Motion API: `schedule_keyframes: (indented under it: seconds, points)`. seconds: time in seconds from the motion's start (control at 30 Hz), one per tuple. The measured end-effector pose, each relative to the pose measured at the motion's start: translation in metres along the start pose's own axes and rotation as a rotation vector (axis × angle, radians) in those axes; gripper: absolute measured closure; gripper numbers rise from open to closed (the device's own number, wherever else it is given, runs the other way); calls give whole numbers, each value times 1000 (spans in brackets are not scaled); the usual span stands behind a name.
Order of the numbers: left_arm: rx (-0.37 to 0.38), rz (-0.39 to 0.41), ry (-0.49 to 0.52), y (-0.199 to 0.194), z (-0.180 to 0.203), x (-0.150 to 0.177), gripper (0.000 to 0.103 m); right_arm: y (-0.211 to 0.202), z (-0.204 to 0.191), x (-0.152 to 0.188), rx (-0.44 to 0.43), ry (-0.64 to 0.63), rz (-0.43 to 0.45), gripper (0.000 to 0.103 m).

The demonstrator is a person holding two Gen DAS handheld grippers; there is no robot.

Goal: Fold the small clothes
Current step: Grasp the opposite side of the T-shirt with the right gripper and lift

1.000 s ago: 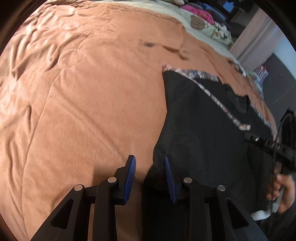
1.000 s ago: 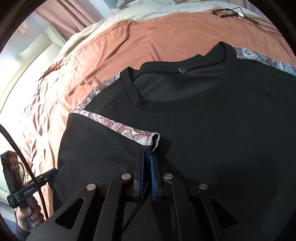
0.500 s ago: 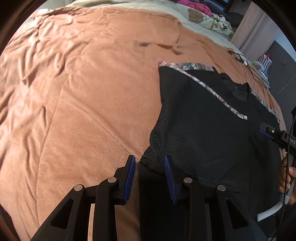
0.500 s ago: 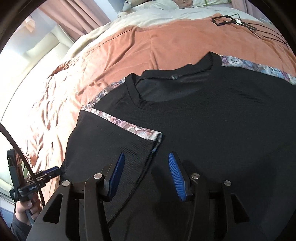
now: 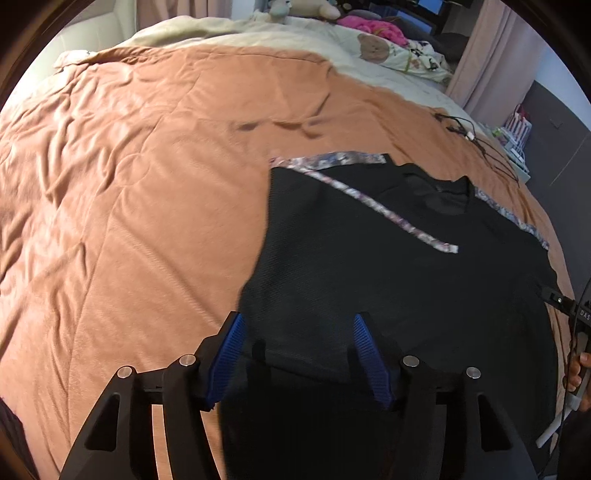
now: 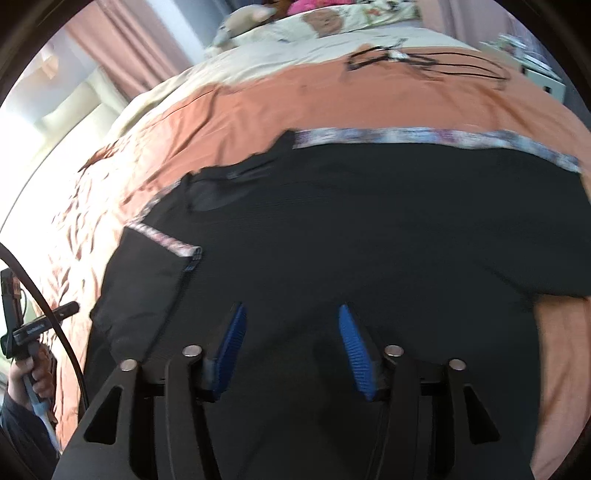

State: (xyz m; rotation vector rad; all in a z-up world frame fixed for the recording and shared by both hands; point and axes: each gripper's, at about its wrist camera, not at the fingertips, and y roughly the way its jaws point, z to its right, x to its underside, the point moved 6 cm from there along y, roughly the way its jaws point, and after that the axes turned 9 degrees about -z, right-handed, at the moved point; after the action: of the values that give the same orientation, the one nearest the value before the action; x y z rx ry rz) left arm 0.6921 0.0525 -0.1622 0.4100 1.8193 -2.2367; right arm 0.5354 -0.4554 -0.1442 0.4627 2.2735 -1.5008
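Both sets of jaws let go and are opening, left gripper [image 5: 299,354] and right gripper [image 6: 290,350] empty over the floppy, light black shirt [image 5: 388,280], so I'd pinch the patterned sleeve hem [image 6: 424,136] at upper right.

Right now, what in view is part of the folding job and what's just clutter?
Job:
- black shirt, one sleeve already folded in, patterned trim
- left tongs, opening, nothing pinched
- right tongs, opening, nothing pinched

Lying about:
- orange bedspread under the shirt
- black cable
- pink cloth
- bear-print bedding
- curtain
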Motion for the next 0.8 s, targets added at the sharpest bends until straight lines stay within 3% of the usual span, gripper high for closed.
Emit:
schedule_keyframes:
  seconds: [0.23,0.6,0.73,0.8]
  points:
    - [13,18,25,3,35,-5,40,-52,94,12,32,153,76,39]
    - [51,33,86,22,96,-13,39,-96,195,44,40,444,180,39]
    - [57,33,102,30,107,-13,39,-98,225,50,7,546,201,53]
    - [63,29,106,35,112,-14,39,-97,235,52,1,581,206,54]
